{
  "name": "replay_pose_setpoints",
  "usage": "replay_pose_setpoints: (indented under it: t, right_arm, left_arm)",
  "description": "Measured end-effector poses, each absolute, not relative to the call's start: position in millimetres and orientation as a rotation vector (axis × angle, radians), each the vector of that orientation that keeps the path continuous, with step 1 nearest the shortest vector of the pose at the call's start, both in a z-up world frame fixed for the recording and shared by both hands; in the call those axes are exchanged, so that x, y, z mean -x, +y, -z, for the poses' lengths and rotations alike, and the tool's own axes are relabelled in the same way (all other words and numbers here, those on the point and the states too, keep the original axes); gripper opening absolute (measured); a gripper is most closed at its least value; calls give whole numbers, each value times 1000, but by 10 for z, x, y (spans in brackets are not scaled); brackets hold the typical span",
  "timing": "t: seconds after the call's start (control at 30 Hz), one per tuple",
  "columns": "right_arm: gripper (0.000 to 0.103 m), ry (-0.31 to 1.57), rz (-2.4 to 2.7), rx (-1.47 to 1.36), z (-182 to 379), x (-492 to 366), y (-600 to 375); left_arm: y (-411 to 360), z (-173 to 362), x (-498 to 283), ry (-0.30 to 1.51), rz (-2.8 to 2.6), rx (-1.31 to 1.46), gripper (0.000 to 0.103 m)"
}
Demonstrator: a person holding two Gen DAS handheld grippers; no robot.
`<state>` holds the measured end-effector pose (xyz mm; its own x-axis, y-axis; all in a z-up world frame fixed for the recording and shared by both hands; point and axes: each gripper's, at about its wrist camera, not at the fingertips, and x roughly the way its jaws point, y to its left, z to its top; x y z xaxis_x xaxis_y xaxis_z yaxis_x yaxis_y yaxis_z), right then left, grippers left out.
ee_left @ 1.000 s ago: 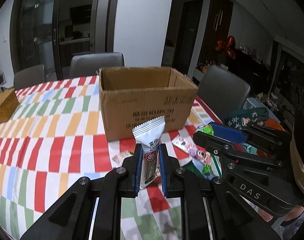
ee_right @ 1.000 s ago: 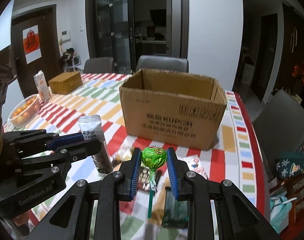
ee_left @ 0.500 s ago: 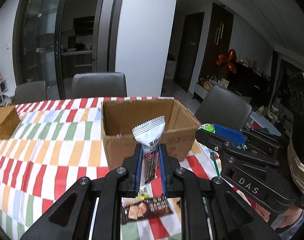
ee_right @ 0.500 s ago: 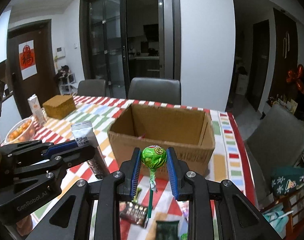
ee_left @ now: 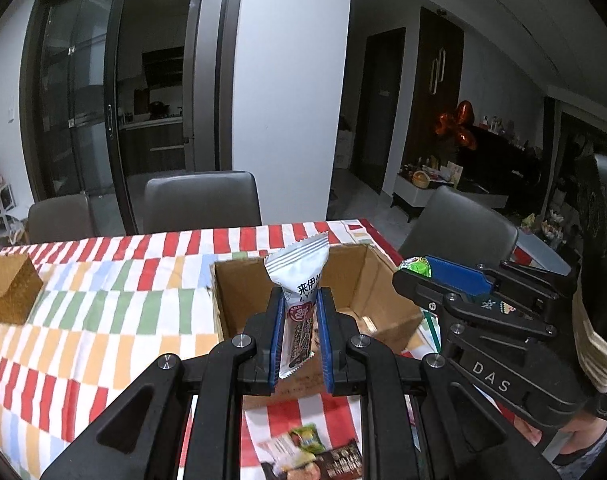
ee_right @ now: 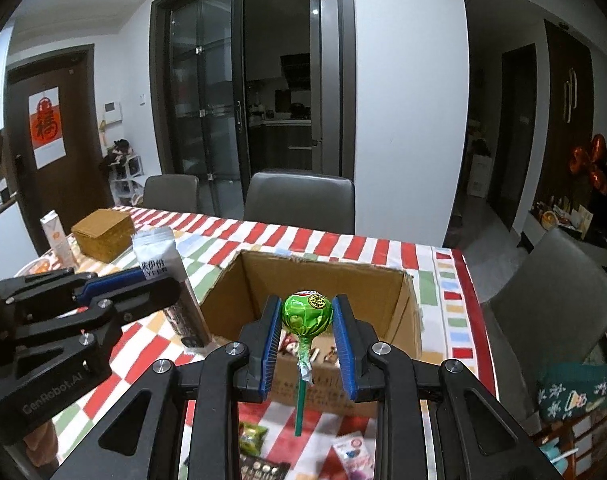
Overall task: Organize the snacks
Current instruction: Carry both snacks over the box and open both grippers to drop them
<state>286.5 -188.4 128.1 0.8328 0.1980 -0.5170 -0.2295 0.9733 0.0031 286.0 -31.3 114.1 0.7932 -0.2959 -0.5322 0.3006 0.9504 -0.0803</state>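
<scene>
Snacks are split between the two grippers and the striped surface (ee_left: 103,320). A white snack bar packet (ee_left: 301,300) stands upright, clamped between the blue pads of the left gripper (ee_left: 299,336) at the centre of the left wrist view, in front of the open cardboard box (ee_left: 239,292) that fills the middle of the frame. In the right wrist view, a green lollipop (ee_right: 307,316) is pinched at its round head by the right gripper (ee_right: 307,344), its green stick hanging down toward the bottom of the frame, with the box's open top just behind it. A few wrappers (ee_right: 299,350) lie on the box floor. More loose snack packets (ee_right: 253,438) rest on the surface at the bottom centre of the frame, in front of the box. At the left of the right wrist view sit a woven brown box (ee_right: 103,234) and a small carton (ee_right: 57,238).
</scene>
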Motion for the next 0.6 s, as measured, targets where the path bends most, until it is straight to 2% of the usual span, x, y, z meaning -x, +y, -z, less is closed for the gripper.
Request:
replay_pose_setpoints:
  t: [0.33,0.4,0.43,0.47,0.5,0.6]
  right_arm:
    - [27,594,-194,60,-1151,-3349,-1899]
    - [28,601,-182,60,-1135,-3438,-1899]
    - [32,601,-176,62,-1123,-3459,-1905]
    - [38,608,-158,64,-1104,-3483,-1914]
    - [50,613,-143,61,-1099,-3508,-1931]
    - [51,605,-113,66,-1086,-3436,-1978]
  left_arm:
    - [-360,-1016,-3402,625,331,-22,17]
    - [-379,-966,-3494,649,329,-30,20]
    - [-372,-937,-3521,654,312,-28,24]
    - [-354,-920,-3525,657,299,-22,36]
    - [-329,-893,-3488,654,294,-15,42]
    - [-317,-879,-3357,652,297,-20,44]
